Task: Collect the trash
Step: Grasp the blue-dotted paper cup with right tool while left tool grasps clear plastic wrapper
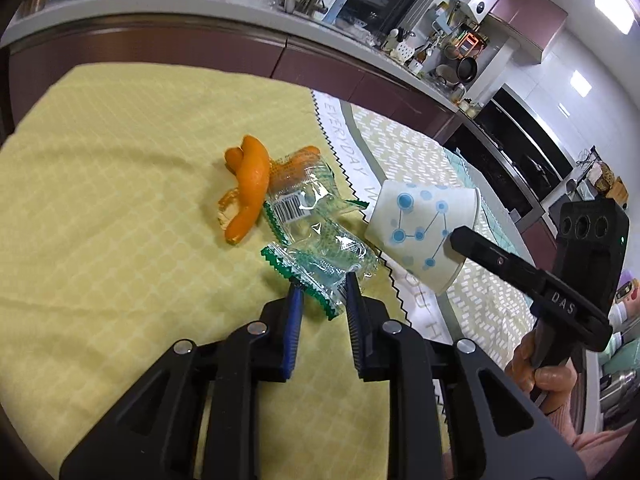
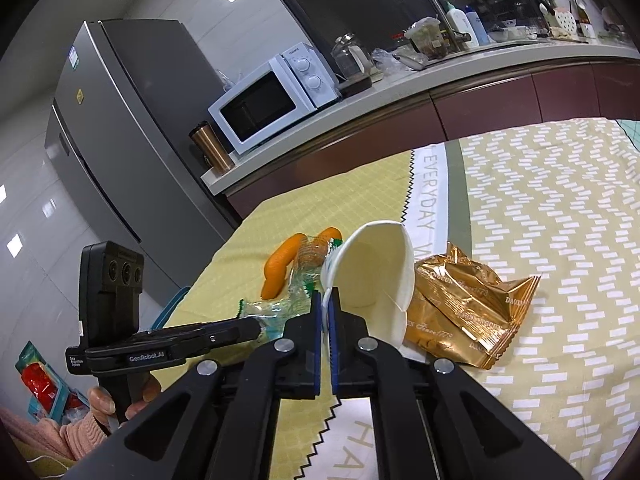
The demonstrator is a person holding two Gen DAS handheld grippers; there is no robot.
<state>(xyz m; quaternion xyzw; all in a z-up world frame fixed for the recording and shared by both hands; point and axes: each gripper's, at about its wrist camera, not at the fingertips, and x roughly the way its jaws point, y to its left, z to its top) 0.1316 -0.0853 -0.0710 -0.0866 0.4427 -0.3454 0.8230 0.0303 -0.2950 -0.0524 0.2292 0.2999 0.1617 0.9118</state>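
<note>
Your right tongs are pressed together on the rim of the white paper cup, pinching its wall between the blue pads. The cup is tipped on its side; its mouth faces the right wrist camera, and from the left wrist view its blue dot-and-line print shows, with the right tongs' black finger lying across the lower rim.

Your left tongs are spread, one finger on each side of the near clear wrapper with green zigzag edges. Whether the pads touch the wrapper cannot be told.

A second clear wrapper with a barcode lies just beyond the first and partly covers one end of the orange peel. The peel is curled on the yellow cloth that covers the bench.

Seen from the right wrist camera, a crumpled gold foil wrapper lies just to the right of the cup, on the patterned cloth with white dashes. The cup's rim overlaps the foil's near edge in that view.

A white band printed "EVERYDAY" runs between the two cloths.
</note>
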